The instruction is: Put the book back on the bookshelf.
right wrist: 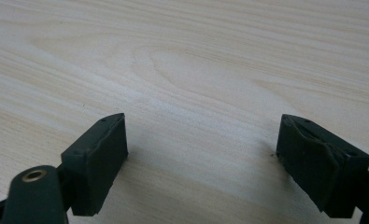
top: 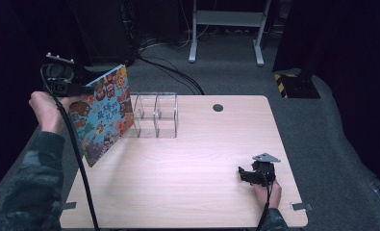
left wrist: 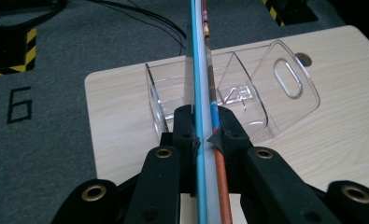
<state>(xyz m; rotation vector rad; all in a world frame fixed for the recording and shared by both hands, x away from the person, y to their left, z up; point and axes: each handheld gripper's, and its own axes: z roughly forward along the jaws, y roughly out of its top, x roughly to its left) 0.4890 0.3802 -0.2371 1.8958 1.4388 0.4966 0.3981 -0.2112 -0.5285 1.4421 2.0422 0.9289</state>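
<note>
A colourful picture book (top: pixel 102 114) hangs tilted above the table's left edge. My left gripper (top: pixel 84 89) is shut on its upper edge, and in the left gripper view the book (left wrist: pixel 202 70) runs edge-on between the two pads (left wrist: pixel 186 130). A clear acrylic divided rack (top: pixel 155 114) stands just right of the book, and it lies beyond the jaws as the rack (left wrist: pixel 247 88) in the left gripper view. My right gripper (top: pixel 243 174) rests low on the table near the front right, open, with only bare wood between its fingertips (right wrist: pixel 102 154).
The light wooden table (top: pixel 192 163) has a round cable hole (top: pixel 218 107) at the back. Grey carpet with loose black cables (top: pixel 173 67) and a metal frame's legs (top: pixel 226 29) lie behind it. A yellow-black striped block (top: pixel 293 82) sits at the back right.
</note>
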